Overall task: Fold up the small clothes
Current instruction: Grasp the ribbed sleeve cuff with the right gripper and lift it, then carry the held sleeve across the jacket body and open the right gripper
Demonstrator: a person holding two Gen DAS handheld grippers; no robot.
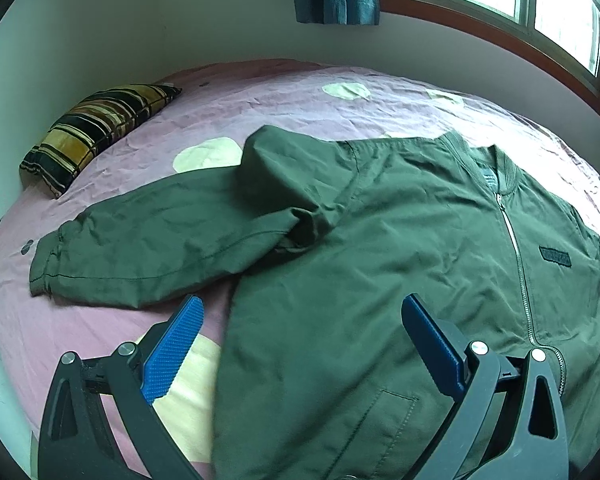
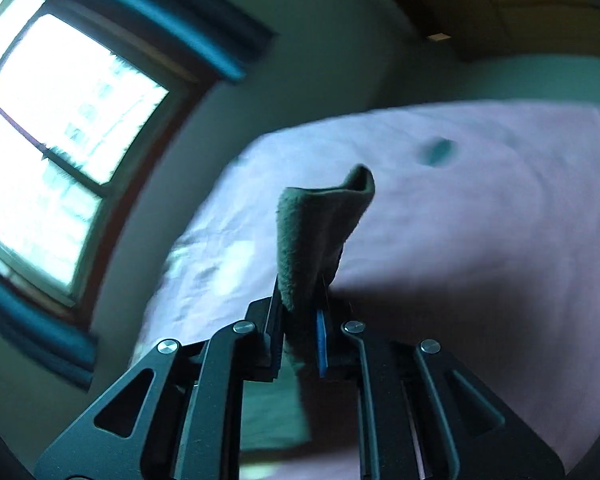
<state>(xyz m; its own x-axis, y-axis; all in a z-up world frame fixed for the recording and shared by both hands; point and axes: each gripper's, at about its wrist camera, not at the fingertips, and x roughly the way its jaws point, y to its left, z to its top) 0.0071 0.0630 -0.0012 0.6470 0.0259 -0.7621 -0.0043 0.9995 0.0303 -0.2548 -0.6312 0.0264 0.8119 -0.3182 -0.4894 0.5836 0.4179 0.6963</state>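
- Green jacket (image 1: 380, 248) lies zipped, face up on the bed (image 1: 284, 96); one sleeve (image 1: 148, 240) sprawls sideways; folding barely begun
- Left hand-held gripper (image 1: 300, 320) hovers spread above it
- Right hand-held gripper (image 2: 300, 320) pinches a green cloth edge (image 2: 320, 232)

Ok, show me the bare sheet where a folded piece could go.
Free: the pink sheet between the striped pillow and the window wall, beyond the jacket. A smaller strip lies below the sleeve, by the left gripper. The jacket crowds the middle and right.
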